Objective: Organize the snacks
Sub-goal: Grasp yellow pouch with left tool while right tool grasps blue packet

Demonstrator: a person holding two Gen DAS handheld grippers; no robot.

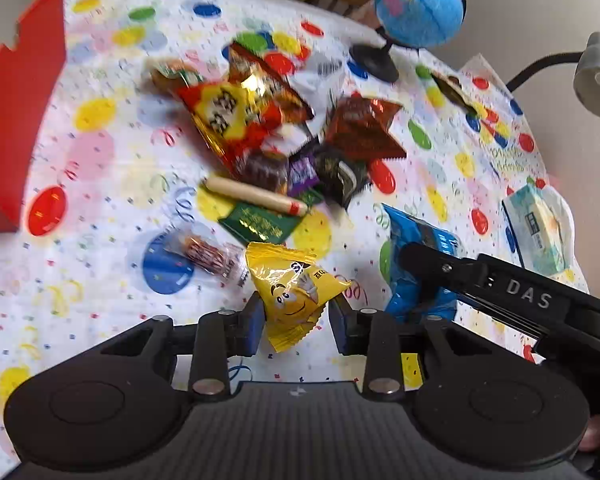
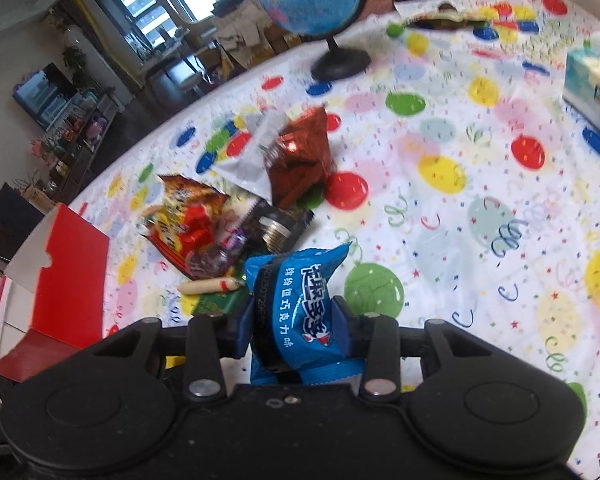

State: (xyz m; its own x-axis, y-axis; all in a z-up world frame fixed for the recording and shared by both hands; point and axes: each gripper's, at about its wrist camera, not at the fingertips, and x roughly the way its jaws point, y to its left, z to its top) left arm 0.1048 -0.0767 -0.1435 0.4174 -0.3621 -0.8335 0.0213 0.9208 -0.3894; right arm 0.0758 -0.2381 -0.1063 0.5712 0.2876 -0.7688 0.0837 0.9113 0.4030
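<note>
My left gripper (image 1: 297, 312) is shut on a yellow candy packet (image 1: 288, 280), lifted a little above the confetti tablecloth (image 1: 100, 264). My right gripper (image 2: 296, 322) is shut on a blue snack packet (image 2: 296, 280), which stands up between its blue pads; the left wrist view shows the same blue packet (image 1: 416, 232) at the right with the right gripper's finger across it. A pile of loose snacks (image 1: 260, 128) lies in the middle: a red-and-yellow bag, a brown foil packet (image 2: 300, 160), a sausage stick (image 1: 256, 196), a green packet and a small wrapped candy (image 1: 210, 258). An open red box (image 1: 24, 120) stands at the left.
A small blue globe (image 1: 420, 6) on a black stand is at the far side of the table. A tissue pack (image 1: 540, 228) lies near the right edge, with a grey desk lamp (image 1: 596, 76) beyond it. The red box (image 2: 68, 272) sits at the table's left edge.
</note>
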